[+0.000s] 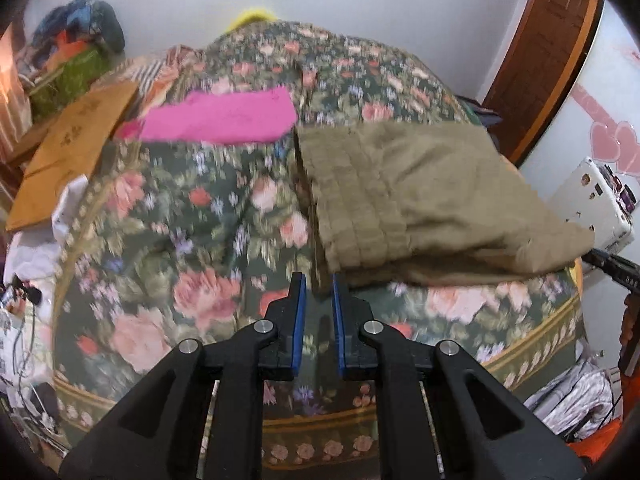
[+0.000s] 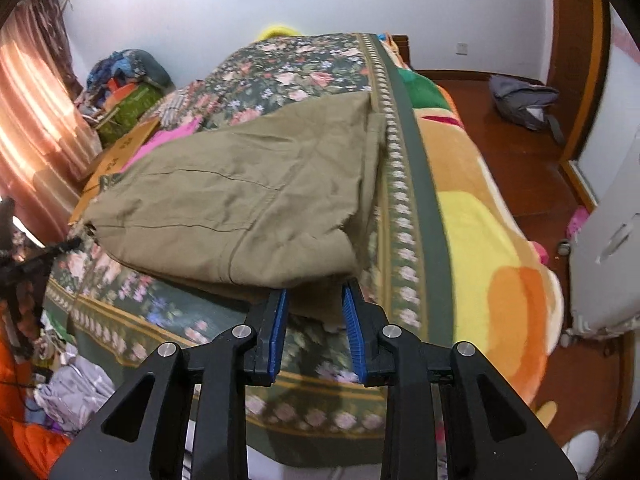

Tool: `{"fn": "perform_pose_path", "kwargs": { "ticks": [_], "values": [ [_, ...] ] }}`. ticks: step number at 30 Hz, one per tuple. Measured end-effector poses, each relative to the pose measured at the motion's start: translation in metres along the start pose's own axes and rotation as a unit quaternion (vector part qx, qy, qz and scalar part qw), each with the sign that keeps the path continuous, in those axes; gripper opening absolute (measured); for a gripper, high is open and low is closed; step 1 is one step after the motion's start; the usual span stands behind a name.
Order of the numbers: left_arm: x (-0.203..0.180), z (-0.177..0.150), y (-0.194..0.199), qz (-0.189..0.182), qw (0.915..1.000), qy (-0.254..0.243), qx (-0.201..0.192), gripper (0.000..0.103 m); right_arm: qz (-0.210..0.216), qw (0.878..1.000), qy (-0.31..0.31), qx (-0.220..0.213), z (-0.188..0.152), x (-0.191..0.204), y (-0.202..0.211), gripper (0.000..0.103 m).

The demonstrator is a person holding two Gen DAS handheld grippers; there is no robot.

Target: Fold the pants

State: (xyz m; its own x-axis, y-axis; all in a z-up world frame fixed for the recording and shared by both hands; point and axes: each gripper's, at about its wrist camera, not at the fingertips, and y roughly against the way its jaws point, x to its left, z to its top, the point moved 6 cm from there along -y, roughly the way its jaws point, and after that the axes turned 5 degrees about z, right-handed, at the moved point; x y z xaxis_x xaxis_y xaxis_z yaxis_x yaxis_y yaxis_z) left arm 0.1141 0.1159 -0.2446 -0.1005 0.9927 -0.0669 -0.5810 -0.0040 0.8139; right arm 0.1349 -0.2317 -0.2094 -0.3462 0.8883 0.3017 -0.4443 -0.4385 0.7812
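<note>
The khaki pants [image 1: 420,196] lie folded in a stack on the floral bedspread [image 1: 192,248], waistband side toward the left gripper. My left gripper [image 1: 319,280] is open with a narrow gap, empty, just short of the pants' near left corner. In the right wrist view the pants [image 2: 240,200] fill the middle. My right gripper [image 2: 314,294] is open, its tips at the pants' near edge, with cloth between the fingers but not pinched. The right gripper's tip shows at the far right of the left wrist view [image 1: 612,268].
A pink cloth [image 1: 224,116] and a brown cardboard envelope [image 1: 76,148] lie on the bed's far left. A yellow-orange plush blanket [image 2: 492,240] hangs over the bed's right side. A white appliance [image 1: 592,200] stands right. Clothes and bags clutter the floor [image 2: 76,396].
</note>
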Motion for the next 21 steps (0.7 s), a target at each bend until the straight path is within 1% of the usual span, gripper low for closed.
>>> {"fn": "perform_pose_path", "kwargs": {
  "ticks": [3,6,7,9,11,13,15,16,19,21],
  "values": [
    [-0.01,0.019,0.009,-0.003,0.9998,-0.009,-0.019,0.011,-0.019,1.0,0.005,-0.005,0.003,-0.006,0.01,0.025],
    [-0.024,0.033,0.012,-0.011,0.9992,-0.022,-0.03,0.011,-0.03,0.999,0.003,-0.021,0.011,-0.012,0.026,0.026],
    [-0.032,0.038,0.011,-0.019,0.9989,-0.027,-0.032,0.011,-0.03,0.999,0.0,-0.03,0.016,-0.013,0.03,0.027],
    [-0.045,0.042,0.008,-0.032,0.9984,-0.035,-0.03,0.013,-0.023,0.998,-0.009,-0.049,0.024,-0.014,0.037,0.032],
    [-0.055,0.043,0.002,-0.04,0.998,-0.041,-0.025,0.018,-0.01,0.998,-0.014,-0.062,0.03,-0.01,0.039,0.034],
    [-0.067,0.04,-0.009,-0.046,0.9976,-0.049,-0.015,0.019,0.0,0.998,-0.005,-0.067,0.036,-0.001,0.033,0.034],
    [-0.073,0.037,-0.019,-0.048,0.9976,-0.049,-0.003,0.021,0.006,0.998,0.004,-0.061,0.036,0.007,0.021,0.034],
    [-0.075,0.034,-0.024,-0.05,0.9976,-0.047,0.002,0.024,0.009,0.999,0.007,-0.053,0.035,0.01,0.013,0.034],
    [-0.076,0.026,-0.038,-0.051,0.9978,-0.039,0.015,0.028,0.02,0.999,0.01,-0.028,0.028,0.016,-0.01,0.034],
    [-0.078,0.022,-0.043,-0.053,0.9978,-0.036,0.016,0.029,0.023,1.0,0.008,-0.003,0.019,0.015,-0.028,0.034]
  ]
}}
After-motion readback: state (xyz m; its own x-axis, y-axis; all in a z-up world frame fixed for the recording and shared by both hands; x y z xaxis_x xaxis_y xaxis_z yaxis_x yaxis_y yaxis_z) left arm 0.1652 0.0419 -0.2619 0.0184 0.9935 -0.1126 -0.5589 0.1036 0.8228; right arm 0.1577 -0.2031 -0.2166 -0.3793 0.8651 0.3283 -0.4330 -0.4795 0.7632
